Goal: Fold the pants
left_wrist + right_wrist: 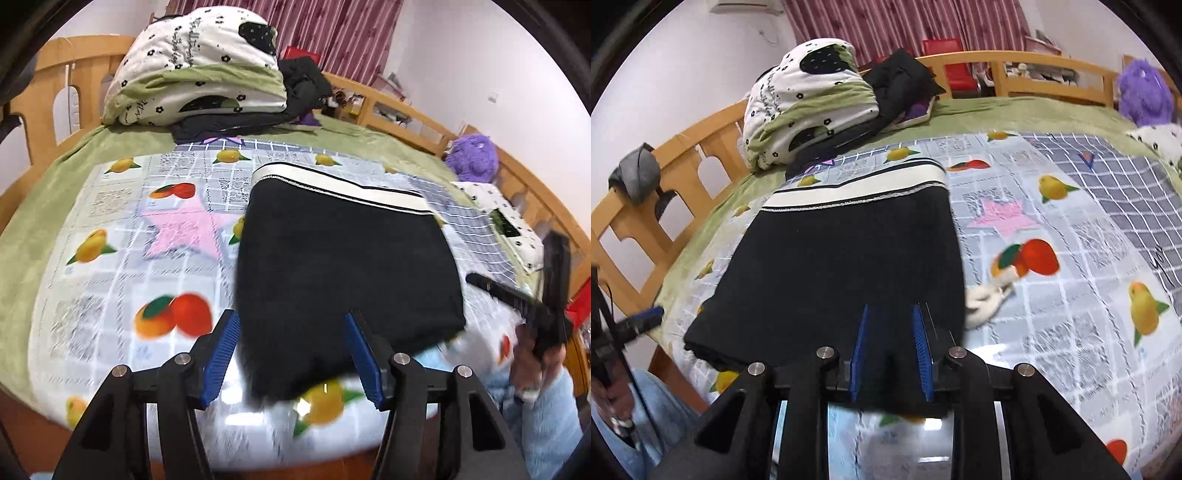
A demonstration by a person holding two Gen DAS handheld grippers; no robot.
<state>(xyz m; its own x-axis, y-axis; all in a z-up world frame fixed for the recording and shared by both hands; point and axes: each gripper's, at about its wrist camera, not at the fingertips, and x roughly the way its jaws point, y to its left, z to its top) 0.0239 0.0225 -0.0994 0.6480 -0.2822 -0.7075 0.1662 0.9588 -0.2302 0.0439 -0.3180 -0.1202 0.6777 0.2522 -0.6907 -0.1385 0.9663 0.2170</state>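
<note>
While the black pants (pixel 343 266) lie folded into a compact rectangle on the fruit-print cloth (pixel 122 236) that covers the bed (pixel 44 206), both tongs hover at the near edge of the garment. The white waistband (pixel 332 184) with its dark stripes sits at the far end of the fold, toward the headboard side.

From the left wrist view, the left tongs (pixel 291 332) stand apart, their blue pads flanking the near left portion of the pants without pressing on the cloth; nothing is clamped between them. Far to the right in that view, a hand (pixel 535 354) in a light blue sleeve holds the other tool.

From the right wrist view, the right tongs (pixel 891 332) are parted only narrowly, the two blue pads close together over the near right corner of the pants. Dark fabric shows in the gap, but motion blur makes it hard to say whether the pads actually touch it; they appear to stand just clear.

A small white scrap (pixel 988 295) lies on the cloth just beside the right edge of the pants. At the head of the bed a folded quilt (pixel 199 66) rests on dark clothing, and a purple plush toy (pixel 472 157) sits by the wooden rail (pixel 417 114).
</note>
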